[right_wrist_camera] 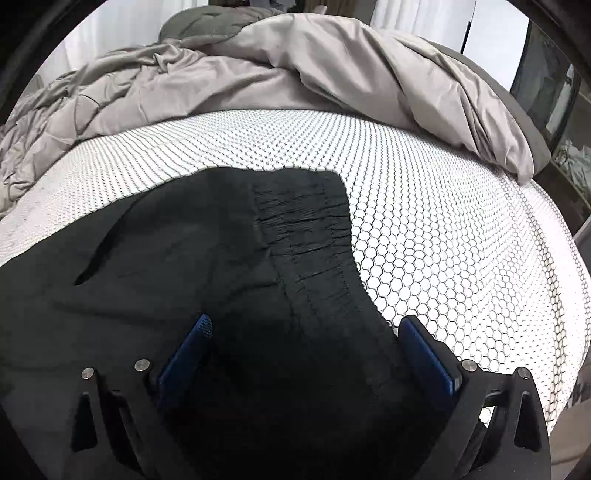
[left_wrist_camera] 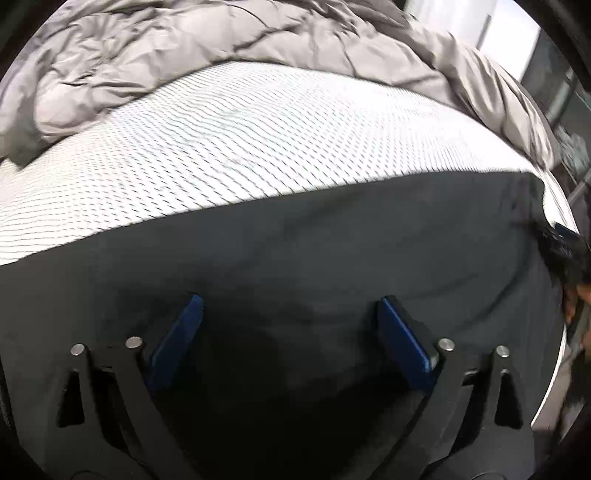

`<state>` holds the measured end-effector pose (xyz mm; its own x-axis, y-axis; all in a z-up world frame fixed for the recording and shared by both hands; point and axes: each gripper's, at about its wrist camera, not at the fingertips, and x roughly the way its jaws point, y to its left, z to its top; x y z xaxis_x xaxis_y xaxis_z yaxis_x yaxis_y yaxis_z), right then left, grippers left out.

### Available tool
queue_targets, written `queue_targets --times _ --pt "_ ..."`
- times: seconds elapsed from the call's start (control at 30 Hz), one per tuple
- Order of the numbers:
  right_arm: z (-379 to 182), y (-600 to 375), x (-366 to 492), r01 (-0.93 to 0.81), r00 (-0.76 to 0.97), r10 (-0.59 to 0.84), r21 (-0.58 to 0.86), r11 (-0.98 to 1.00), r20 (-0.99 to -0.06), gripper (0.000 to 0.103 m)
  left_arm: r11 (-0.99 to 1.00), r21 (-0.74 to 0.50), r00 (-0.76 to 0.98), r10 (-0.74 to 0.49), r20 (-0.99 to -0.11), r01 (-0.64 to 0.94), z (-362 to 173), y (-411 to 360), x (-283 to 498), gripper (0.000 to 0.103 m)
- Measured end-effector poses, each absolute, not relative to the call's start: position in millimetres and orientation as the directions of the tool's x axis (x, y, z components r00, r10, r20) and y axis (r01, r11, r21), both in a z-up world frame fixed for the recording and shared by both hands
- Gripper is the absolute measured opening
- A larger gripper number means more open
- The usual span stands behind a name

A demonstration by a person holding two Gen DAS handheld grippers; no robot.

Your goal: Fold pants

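Bed, daylight from behind.
White mattress (right_wrist_camera: 443,229) with honeycomb mesh cover; grey duvet (right_wrist_camera: 258,74) bunched along its far edge, spilling over the right corner. Bright white curtains or wall (right_wrist_camera: 417,14) behind. Dark glass-fronted cabinet (right_wrist_camera: 546,81) at right, contents too blurred to tell.

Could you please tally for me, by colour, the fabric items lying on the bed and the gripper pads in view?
Black: 1, the pants
Grey: 1, the comforter
White: 1, the mattress cover
Blue: 4 gripper pads, two on each gripper
Total: 7
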<state>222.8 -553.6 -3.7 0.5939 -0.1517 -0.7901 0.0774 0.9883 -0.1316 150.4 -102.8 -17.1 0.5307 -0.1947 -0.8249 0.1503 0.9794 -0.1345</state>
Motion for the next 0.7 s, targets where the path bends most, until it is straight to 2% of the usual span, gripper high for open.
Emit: queue_targets --times 0.07,0.1,0.17,0.27,0.33,0.4,0.47,0.5,0.57,0.63,0.67,0.7 --pt "17.6 -538.4 215.2 0.110 0.640 -0.244 -0.228 0.967 -0.728 0.102 0.977 -0.142 0.557 -0.208 -0.804 0.158 -7.7 -106.1 152.9 0.092" --pt "26.7 -530.8 215.1 0.110 0.663 -0.243 -0.229 0.967 -0.709 0.102 0.974 -0.151 0.564 -0.221 -0.795 0.169 -3.6 -111.1 156.3 0.092" --pt "43.1 -508.5 210.0 0.050 0.696 -0.142 -0.150 0.987 -0.704 0.102 0.968 -0.161 0.557 -0.243 -0.794 0.193 -1.9 -124.8 169.3 0.092" --pt "36.6 -444.5 226.6 -0.168 0.659 0.090 -0.030 0.985 -0.747 0.102 0.963 -0.159 0.524 -0.253 -0.813 0.219 -15.5 -153.7 186.0 0.092" --pt "18.6 -403.8 235.6 -0.283 0.611 0.148 -0.040 0.958 -0.778 0.102 0.967 -0.082 0.526 -0.200 -0.827 0.240 -22.0 -177.7 187.5 0.093" --pt "-3.3 -375.0 244.4 -0.355 0.542 0.179 -0.031 0.934 -0.821 0.100 0.963 -0.076 0.528 -0.207 -0.824 0.260 -22.7 -180.7 188.2 0.093" --pt "-18.6 -381.6 251.1 -0.328 0.523 0.138 -0.049 0.943 -0.841 0.100 0.965 -0.118 0.524 -0.228 -0.821 0.234 -24.8 -168.3 190.3 0.093" --pt "-21.2 -397.0 257.3 -0.267 0.545 0.066 -0.098 0.959 -0.836 0.101 0.969 -0.128 0.527 -0.224 -0.820 0.212 -26.1 -161.0 191.5 0.093" --pt "-21.2 -447.0 268.3 -0.052 0.583 -0.210 -0.294 0.954 -0.785 0.102 0.970 -0.145 0.529 -0.230 -0.817 0.198 -28.1 -149.3 190.1 0.093" --pt "-23.5 -488.1 272.1 0.085 0.549 -0.356 -0.374 0.924 -0.756 0.102 0.974 -0.134 0.534 -0.214 -0.818 0.184 -27.4 -139.0 188.7 0.093" --pt "-24.2 -505.6 271.8 0.128 0.538 -0.359 -0.347 0.929 -0.763 0.103 0.976 -0.131 0.536 -0.205 -0.819 0.173 -27.7 -134.4 189.3 0.093" --pt "-22.4 -522.0 267.6 0.148 0.543 -0.291 -0.252 0.956 -0.787 0.103 0.979 -0.131 0.541 -0.196 -0.818 0.157 -26.6 -130.9 186.0 0.093"
